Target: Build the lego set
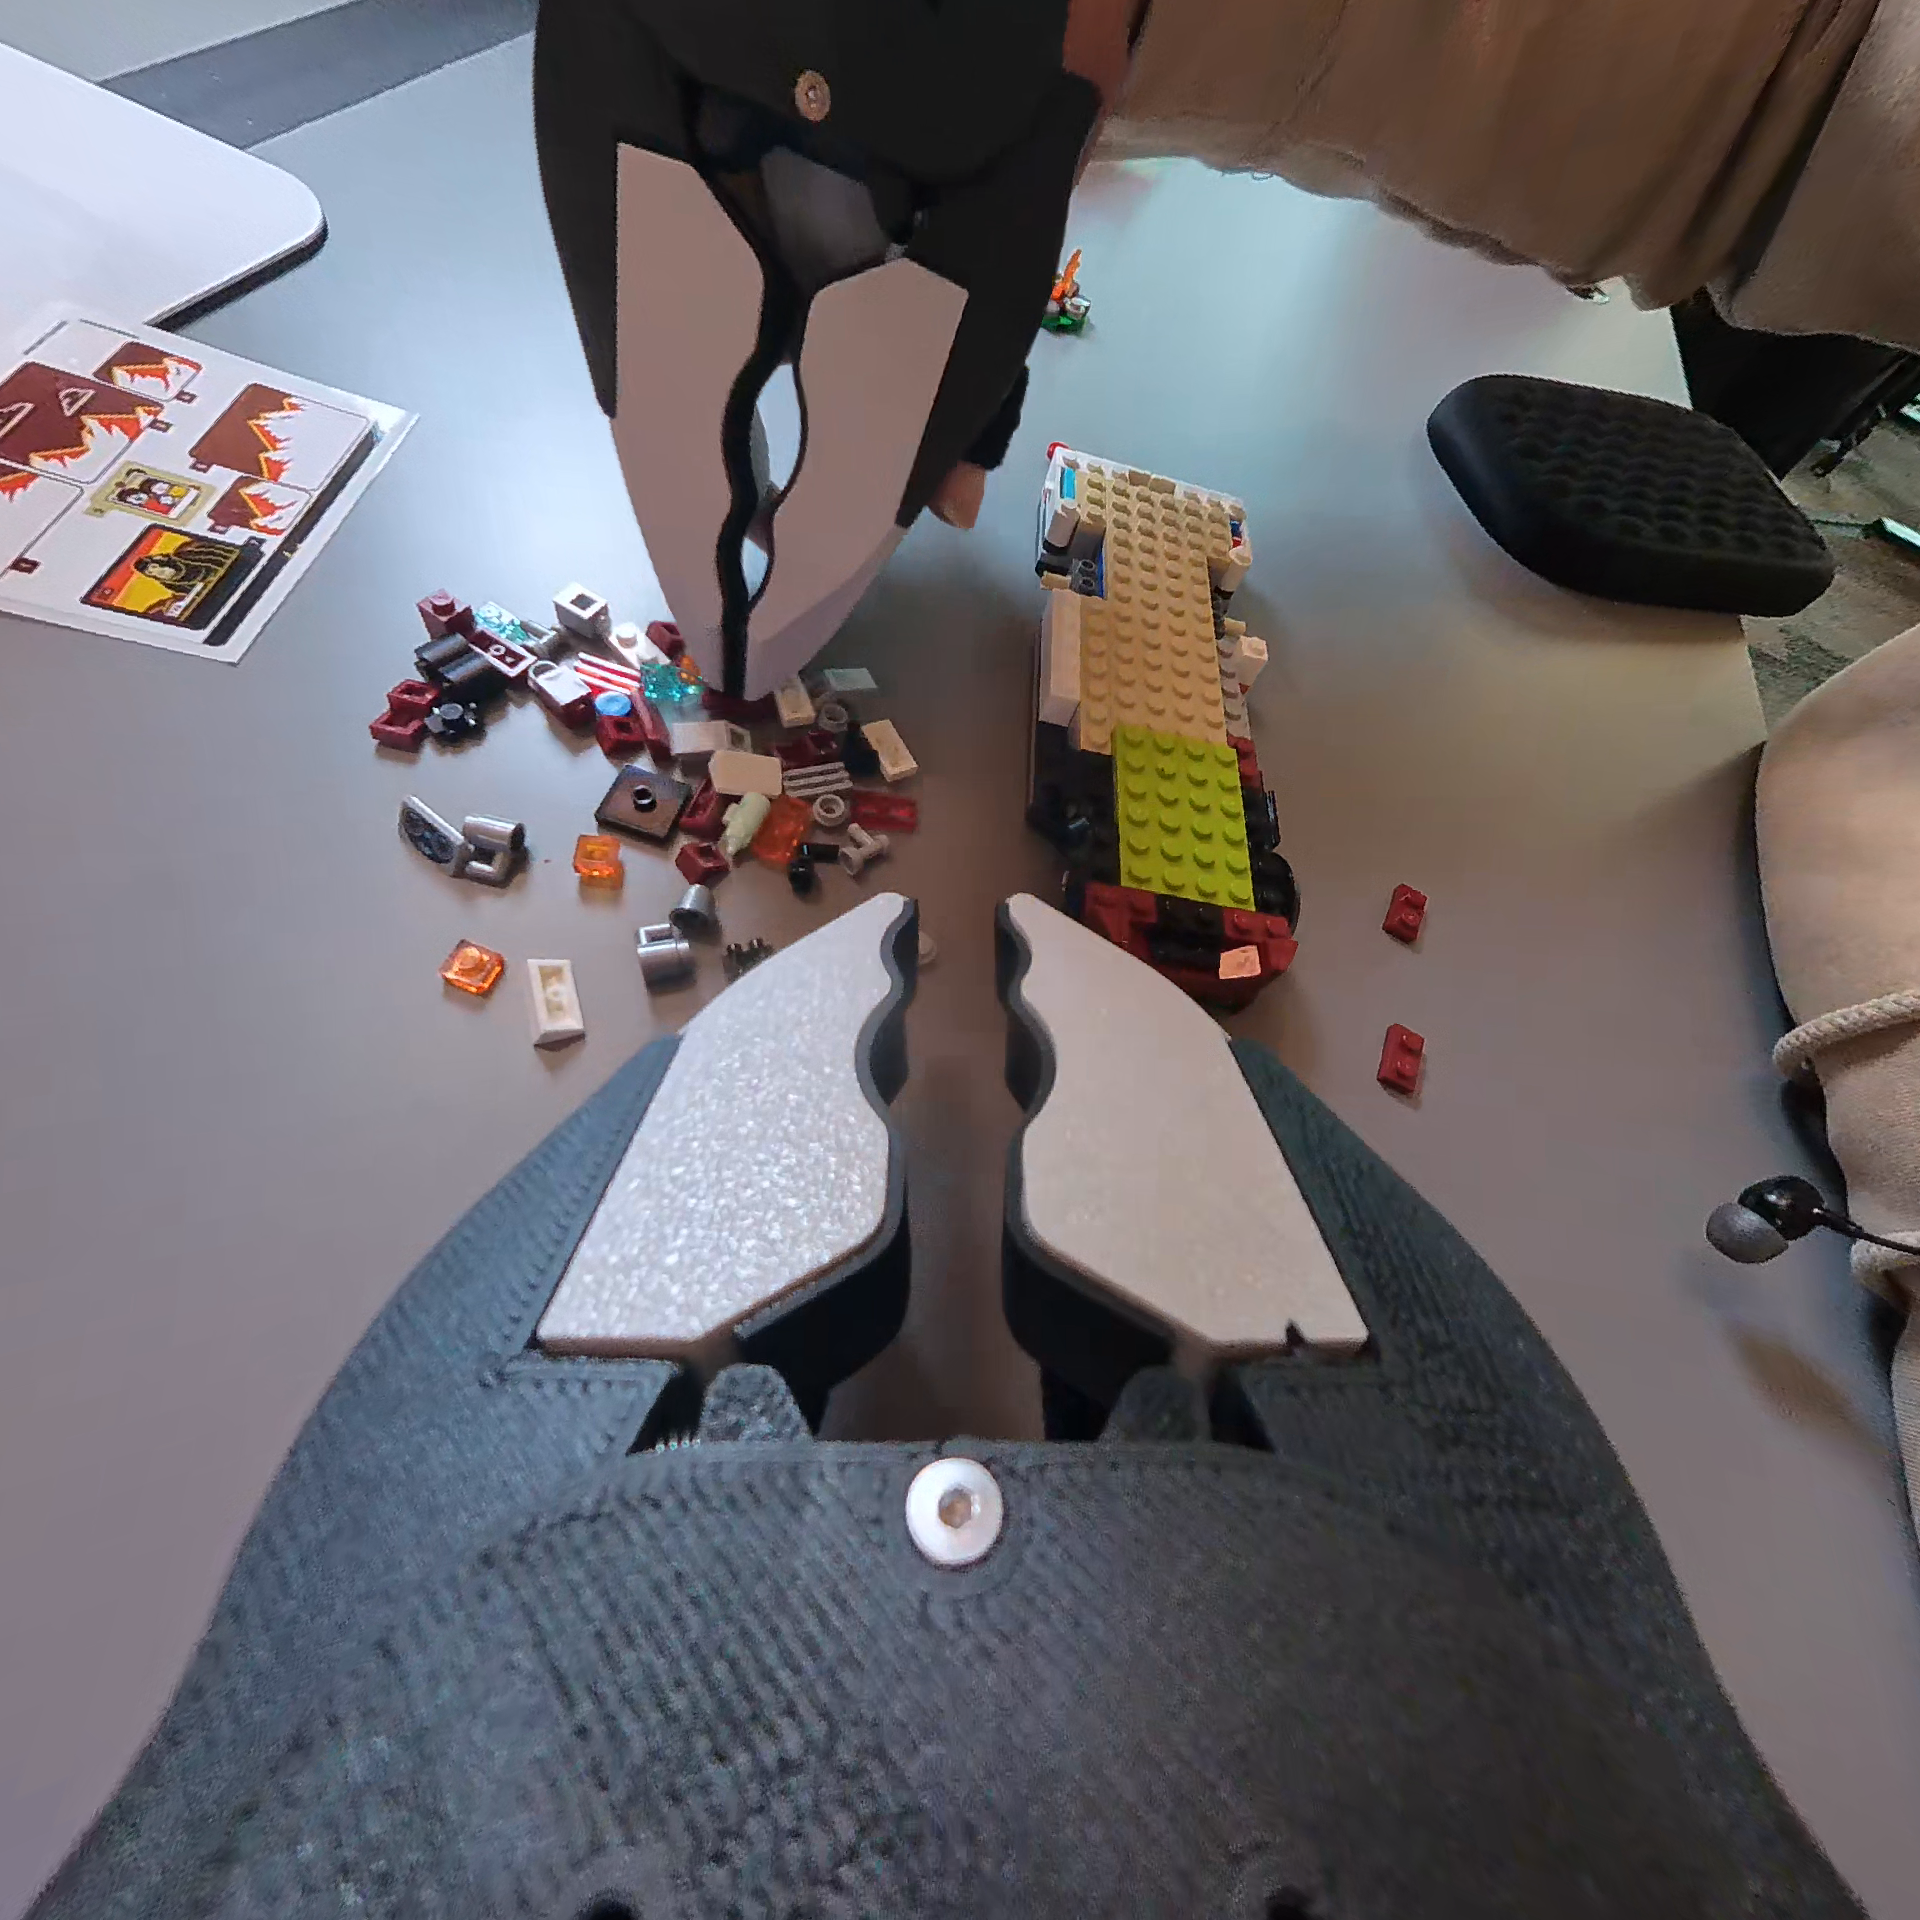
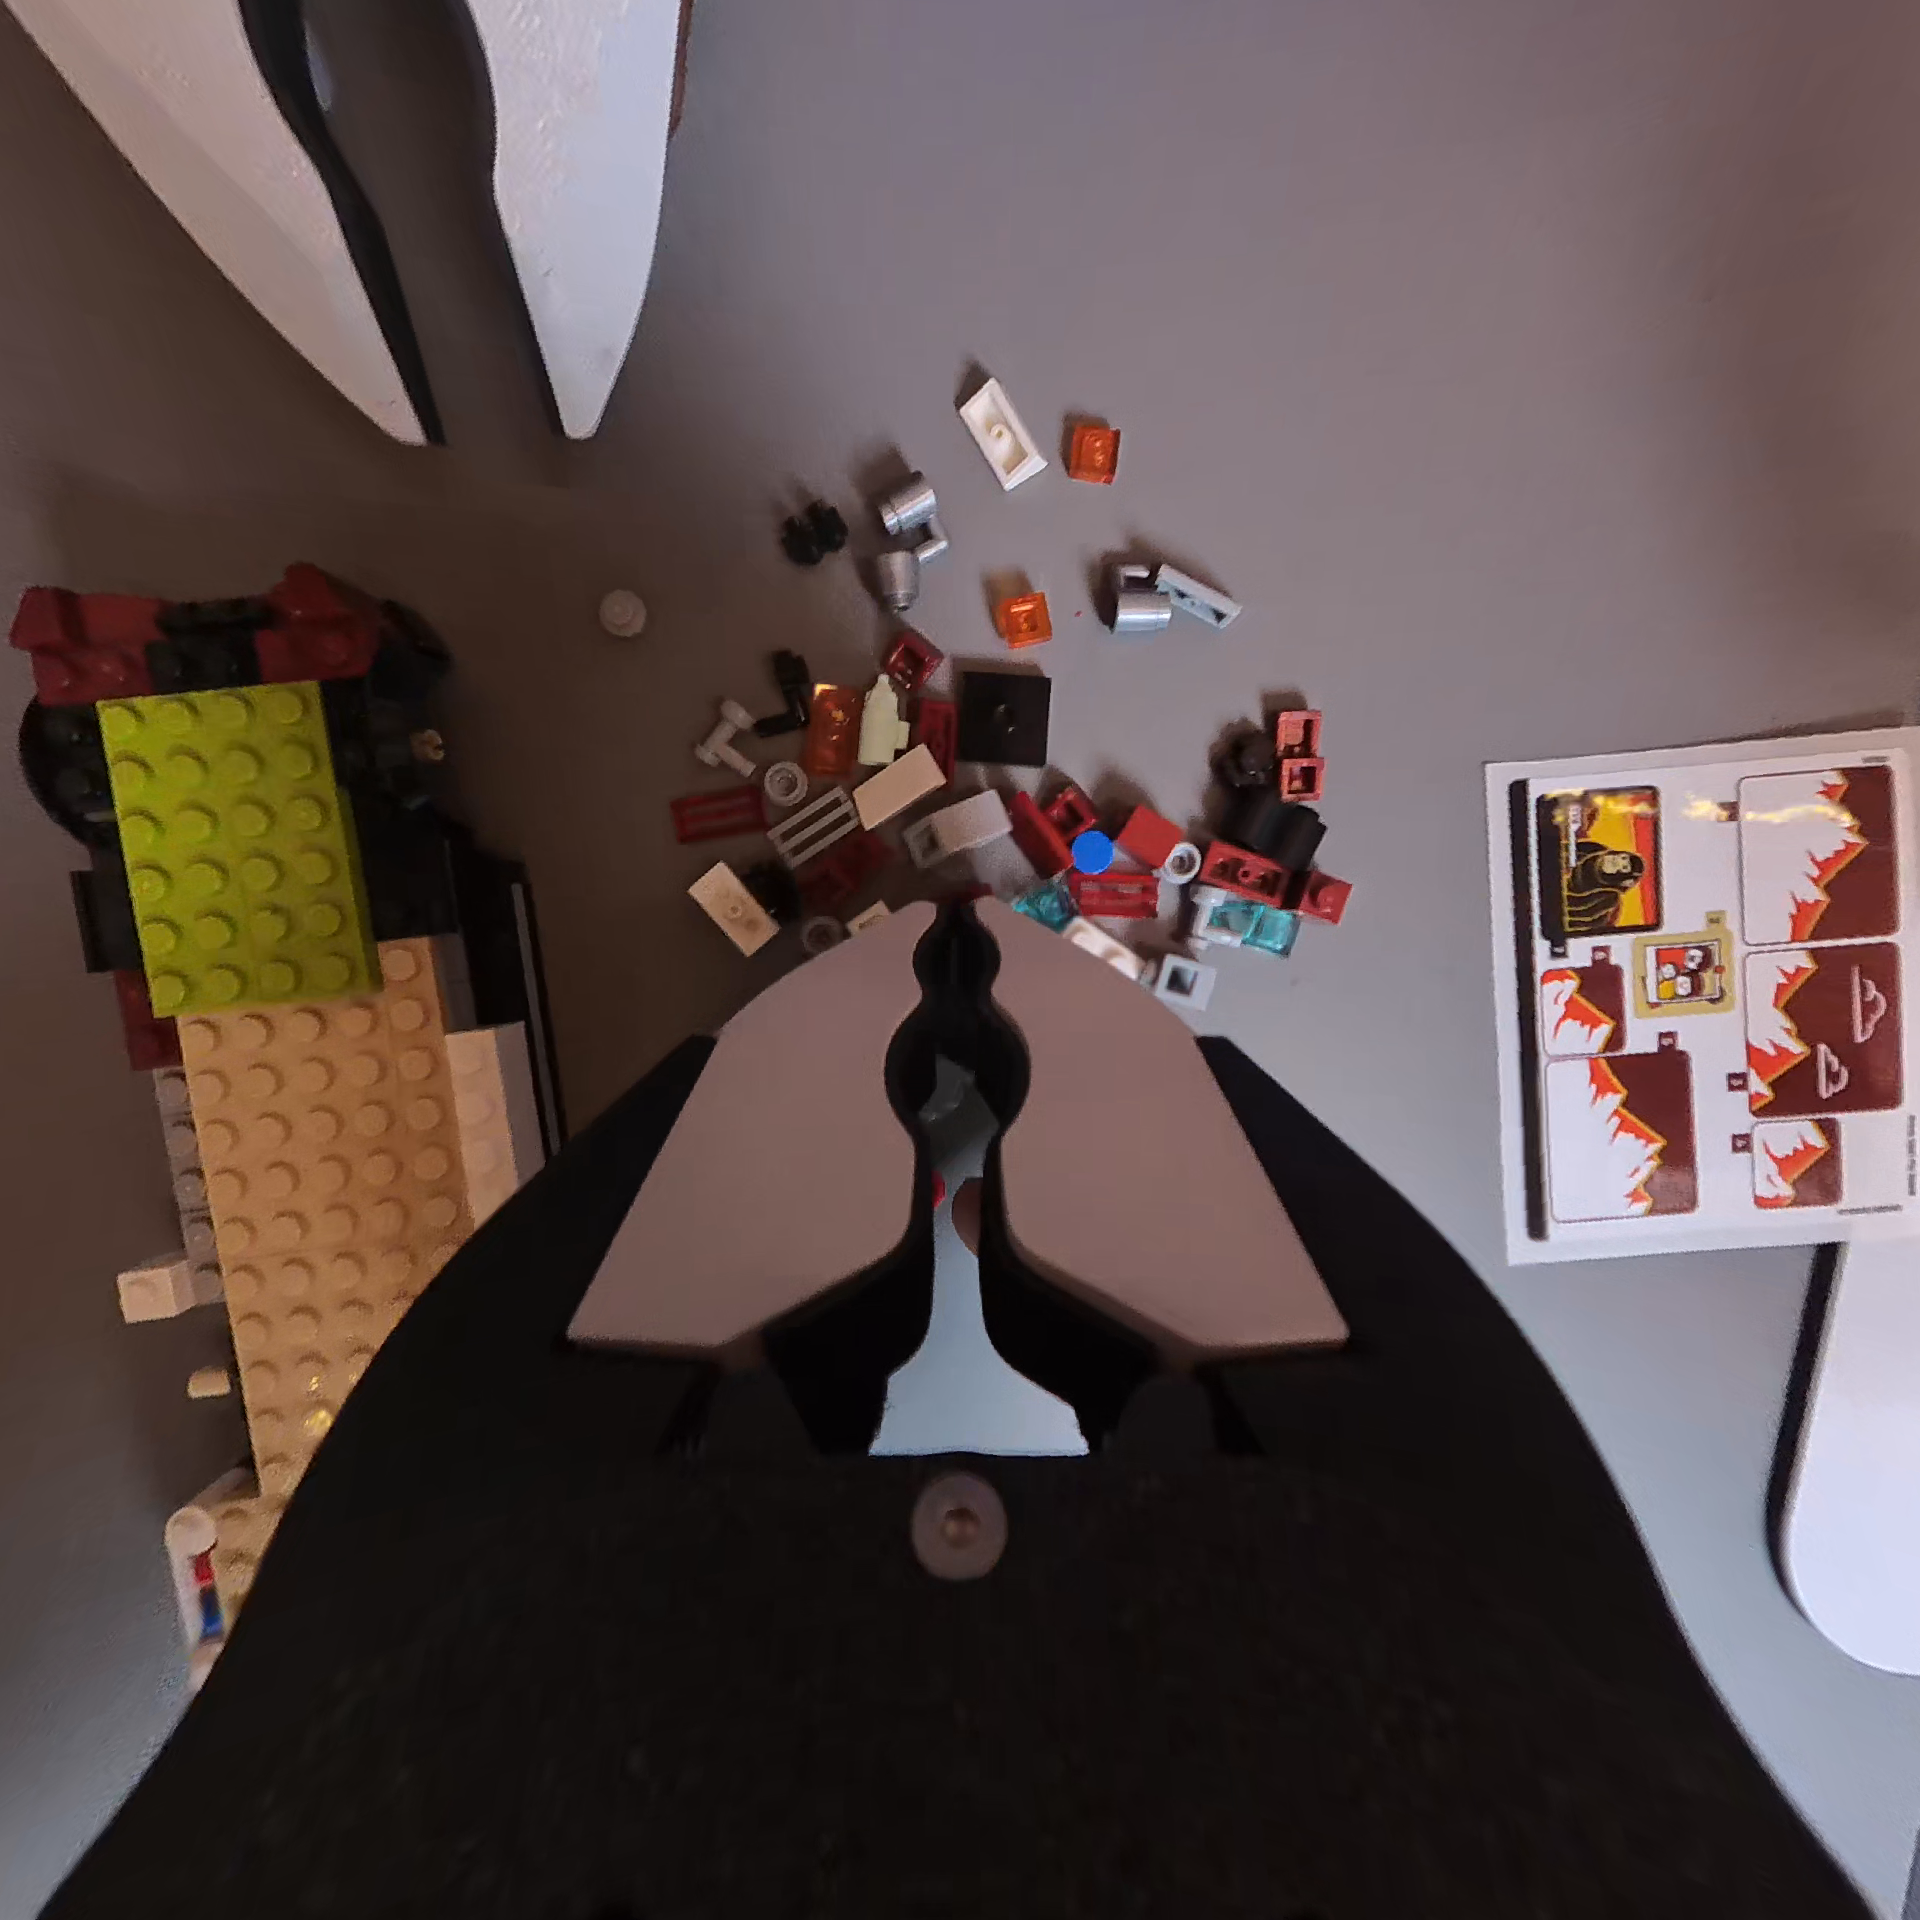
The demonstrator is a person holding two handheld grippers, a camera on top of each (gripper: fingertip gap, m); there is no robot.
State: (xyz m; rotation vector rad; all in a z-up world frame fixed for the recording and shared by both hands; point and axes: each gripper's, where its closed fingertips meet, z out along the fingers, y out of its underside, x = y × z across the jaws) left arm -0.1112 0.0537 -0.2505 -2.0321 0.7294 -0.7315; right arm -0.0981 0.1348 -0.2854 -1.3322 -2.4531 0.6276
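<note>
We see the right gripper [image 2: 954, 909] closed, tips down in the loose brick pile [image 1: 665, 748], seemingly pinching a dark red piece [image 1: 740, 702]; the left gripper [image 1: 958, 920] hovers slightly open, holding nothing, beside the brick model [image 1: 1164, 707]

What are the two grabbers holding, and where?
The left gripper is open, holding nothing. The right gripper has its tips shut down in the brick pile; whether they pinch a brick cannot be told.
</note>
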